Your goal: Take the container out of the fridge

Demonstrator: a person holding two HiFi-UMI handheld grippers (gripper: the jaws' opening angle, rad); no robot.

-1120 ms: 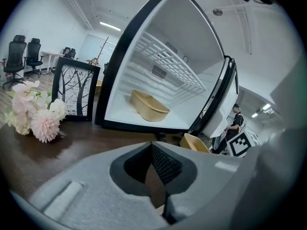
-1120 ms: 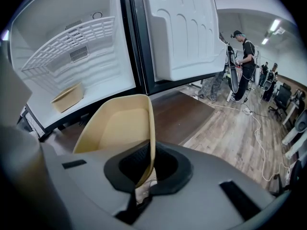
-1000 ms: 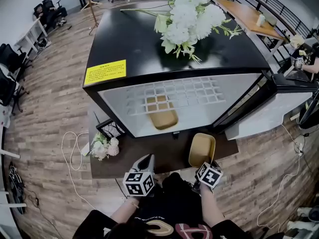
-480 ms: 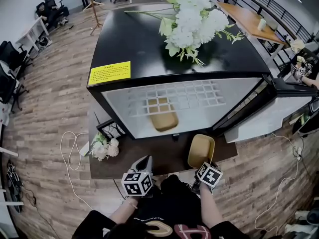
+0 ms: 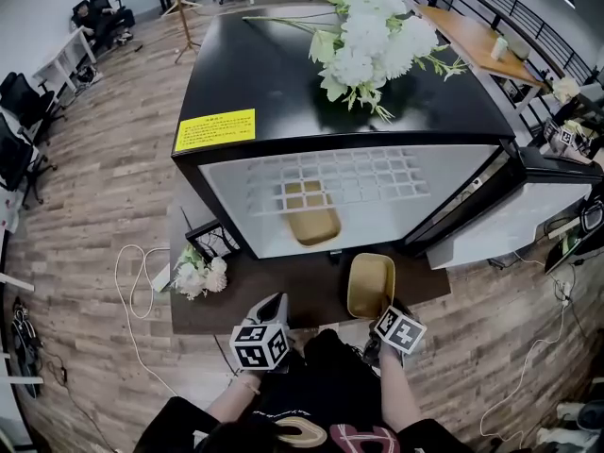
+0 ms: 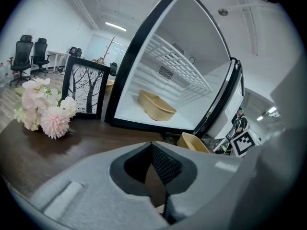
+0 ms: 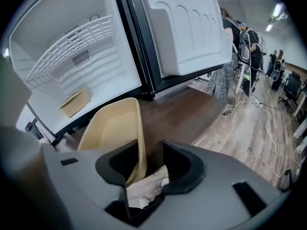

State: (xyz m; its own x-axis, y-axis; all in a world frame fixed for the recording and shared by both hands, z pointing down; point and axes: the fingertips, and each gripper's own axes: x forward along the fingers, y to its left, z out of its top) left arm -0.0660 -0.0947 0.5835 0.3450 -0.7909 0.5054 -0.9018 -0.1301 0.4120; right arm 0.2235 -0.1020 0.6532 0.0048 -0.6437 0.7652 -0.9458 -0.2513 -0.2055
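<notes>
A tan oval container [image 5: 311,220] lies on the white floor of the open fridge [image 5: 236,192], under a wire shelf; it also shows in the left gripper view [image 6: 156,107] and the right gripper view [image 7: 74,102]. A second tan container [image 5: 370,286] [image 7: 112,128] rests on the brown mat in front of the fridge. My right gripper [image 5: 383,315] [image 7: 148,164] has that container's near rim between its jaws; the jaws are opening, with a gap beside the rim. My left gripper [image 5: 274,308] [image 6: 153,176] hovers over the mat, shut and holding nothing.
The fridge door [image 5: 528,206] [image 7: 187,28] swings open to the right. White flowers [image 5: 368,36] stand on the fridge top. A small pink bouquet [image 5: 193,276] [image 6: 45,109] and a framed picture [image 6: 86,92] sit left of the fridge. White cables [image 5: 132,281] trail on the wooden floor.
The container at my right gripper has shifted slightly left and settled on the mat. The right gripper's grip on its rim has loosened. My left gripper has stayed put.
</notes>
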